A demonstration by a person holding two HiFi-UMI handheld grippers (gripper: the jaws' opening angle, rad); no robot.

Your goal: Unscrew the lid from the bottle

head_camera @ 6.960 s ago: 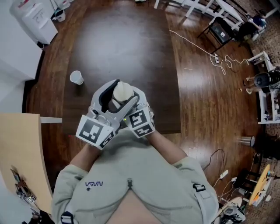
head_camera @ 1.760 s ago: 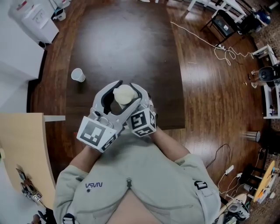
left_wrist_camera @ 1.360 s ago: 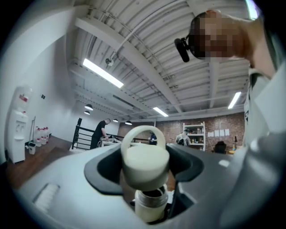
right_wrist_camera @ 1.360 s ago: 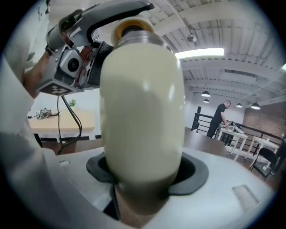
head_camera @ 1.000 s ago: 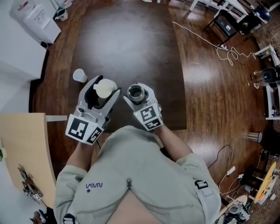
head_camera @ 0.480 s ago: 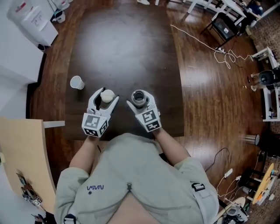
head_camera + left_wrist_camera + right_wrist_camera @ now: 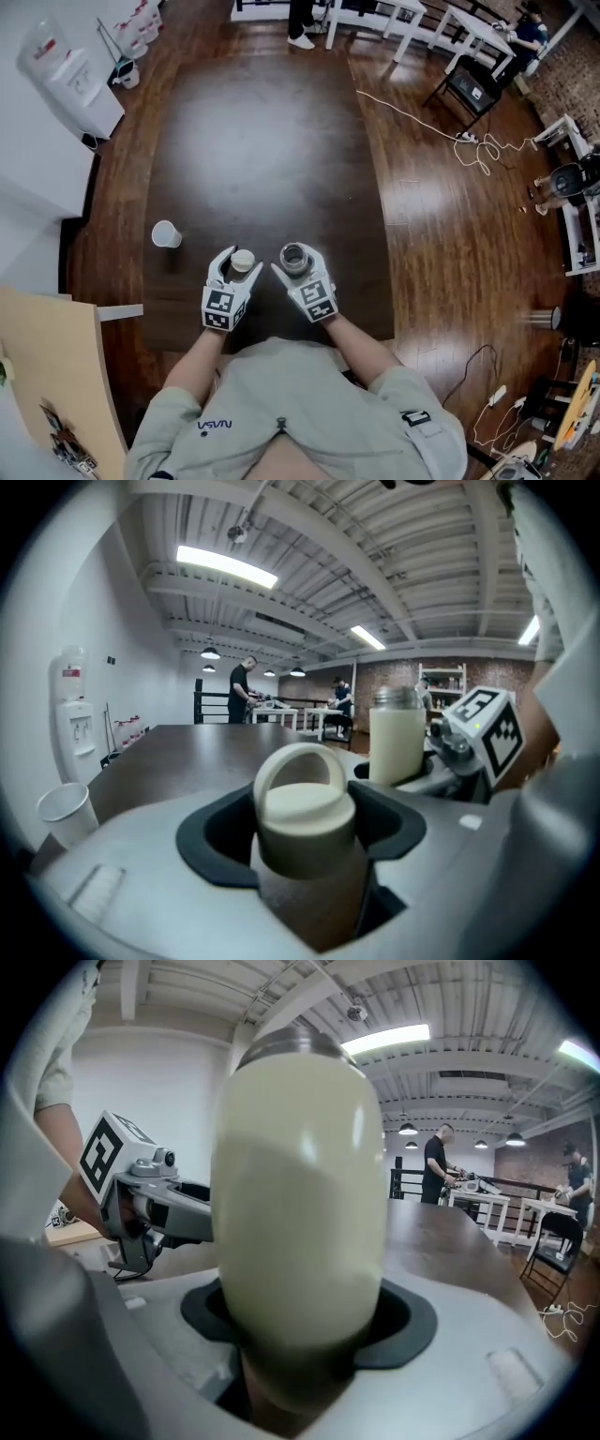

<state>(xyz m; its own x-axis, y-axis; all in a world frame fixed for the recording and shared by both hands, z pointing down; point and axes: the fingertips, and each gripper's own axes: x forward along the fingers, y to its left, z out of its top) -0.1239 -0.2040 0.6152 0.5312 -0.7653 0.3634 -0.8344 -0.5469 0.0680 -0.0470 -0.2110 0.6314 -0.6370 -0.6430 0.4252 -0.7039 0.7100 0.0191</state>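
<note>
Finding: the lid [image 7: 305, 803] was seated on the bottle [image 7: 300, 1194] two seconds ago and is now off it. My left gripper [image 7: 241, 262] is clamped on the cream, loop-handled lid. My right gripper [image 7: 296, 260] is clamped on the cream bottle body, whose steel mouth is bare (both jaw sets stand wide). Both have dropped low over the desk [image 7: 262, 141] near its front edge, side by side and apart. I judge the unscrewing done.

Writing: the sweatshirt lettering [image 7: 216, 425], seen inverted, appears to read NASA. No brand shows on the bottle or the lid.
</note>
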